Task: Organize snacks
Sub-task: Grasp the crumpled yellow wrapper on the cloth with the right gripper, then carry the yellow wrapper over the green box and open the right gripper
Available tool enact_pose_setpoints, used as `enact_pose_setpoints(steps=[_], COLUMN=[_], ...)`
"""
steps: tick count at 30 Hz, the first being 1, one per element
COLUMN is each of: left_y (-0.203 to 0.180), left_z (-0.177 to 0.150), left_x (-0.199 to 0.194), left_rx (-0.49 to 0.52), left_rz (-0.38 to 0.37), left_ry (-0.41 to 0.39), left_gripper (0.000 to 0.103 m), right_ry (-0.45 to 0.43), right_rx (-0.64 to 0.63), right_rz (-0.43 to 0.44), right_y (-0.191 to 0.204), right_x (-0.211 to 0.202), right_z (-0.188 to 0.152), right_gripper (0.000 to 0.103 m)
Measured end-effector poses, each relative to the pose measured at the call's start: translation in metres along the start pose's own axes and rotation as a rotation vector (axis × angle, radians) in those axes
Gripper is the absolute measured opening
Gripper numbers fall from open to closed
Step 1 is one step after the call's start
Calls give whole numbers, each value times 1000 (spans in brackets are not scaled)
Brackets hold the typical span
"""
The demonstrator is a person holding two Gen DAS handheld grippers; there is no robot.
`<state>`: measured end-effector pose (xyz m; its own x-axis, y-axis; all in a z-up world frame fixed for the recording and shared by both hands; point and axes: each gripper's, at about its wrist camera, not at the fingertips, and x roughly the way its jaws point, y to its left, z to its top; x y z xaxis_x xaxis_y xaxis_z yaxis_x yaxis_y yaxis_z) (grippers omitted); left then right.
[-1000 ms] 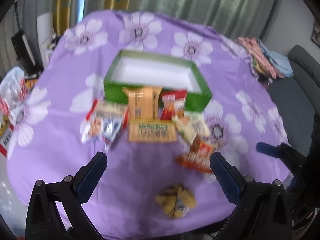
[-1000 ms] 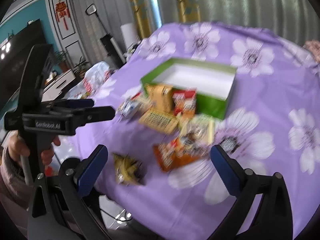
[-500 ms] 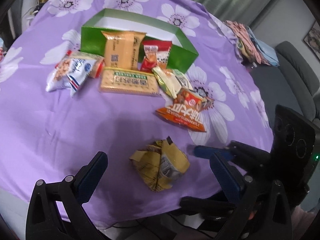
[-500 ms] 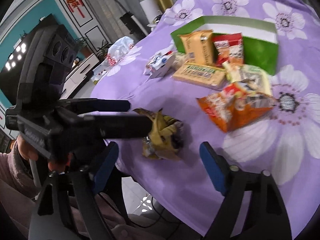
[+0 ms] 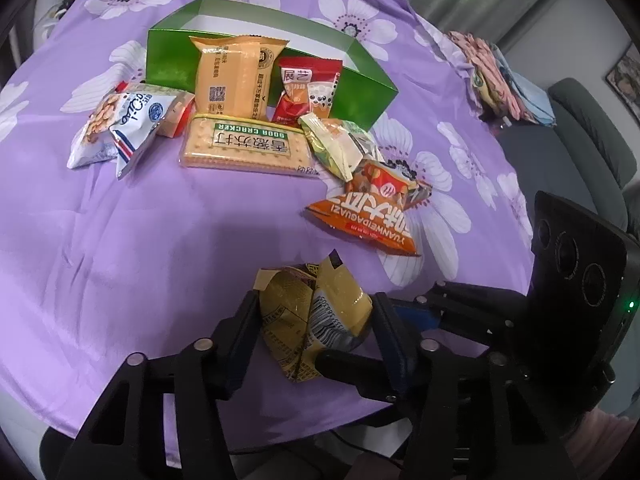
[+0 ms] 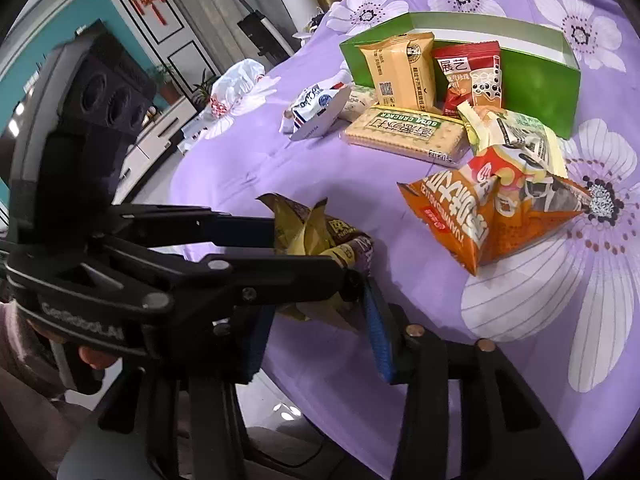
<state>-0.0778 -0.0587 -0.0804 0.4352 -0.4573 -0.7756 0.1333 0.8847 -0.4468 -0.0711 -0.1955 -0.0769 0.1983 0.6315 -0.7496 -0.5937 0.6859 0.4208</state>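
A: Near the desk's (image 5: 120, 240) front edge — crumpled yellow snack bag (image 5: 316, 312) lies on the purple flowered cloth, apart from the other snacks.

B: Tongs?

A: Left tongs (image 5: 314, 320) have it between their fingers, jaws closing, both fingers touching the bag's sides. Right tongs (image 6: 316, 340) come in from the other side; their jaws are closing too, bag's lower edge between the blue pads (image 6: 376, 336) (can't tell if those pads press it yet, the left tool blocks that view).

B: Rest of the pile?

A: Farther back, orange seed packet (image 5: 376, 216) w/ a pale green-yellow packet (image 5: 336, 144) just behind, touching. Flat soda cracker pack (image 5: 244, 148) in the middle. Blue-white biscuit bag (image 5: 116, 128) to its left. Tan packet (image 5: 236, 76) and red packet (image 5: 308, 92) lean upright against the green box (image 5: 368, 92), which is open on top w/ a white inside.

B: Anything else?

A: Folded fabrics (image 5: 492, 76) at the desk's far right edge, grey chair (image 5: 588, 132) beyond.
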Motion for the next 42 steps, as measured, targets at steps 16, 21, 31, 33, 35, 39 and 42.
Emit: enact_pose_setpoints(steps=[16,21,31,33,35,39,42], left_y=[-13,-17,-21,-23,-24,-21,-18], left_z=[59,97,173,184,194,214,225], left_x=[-38,-38,-7,0,8,24,33], left_rx=[71,95,105,108,108,79,52], left_rz=[10,5,-25,-23,-19,-25,4], left_ry=[-171,-213,-213,-216,-212,-203,-196], left_gripper=[49,49,49,49,49,49,65], right_ry=[-166,-226,-278,-284,-282,-283,-294], right_rx=[-65,-80,-40,-22,-11,8,26], right_rz=[19,-13,-81,-85,-93,-113,-147], right_y=[7,-3,-57,-70,-78,-94,-105], right_x=[-22,-28,-29,-28,-26,-20,-17], right_z=[64,100,158,167,174,187,192], right_gripper=[36,36,36,36,36,38,48])
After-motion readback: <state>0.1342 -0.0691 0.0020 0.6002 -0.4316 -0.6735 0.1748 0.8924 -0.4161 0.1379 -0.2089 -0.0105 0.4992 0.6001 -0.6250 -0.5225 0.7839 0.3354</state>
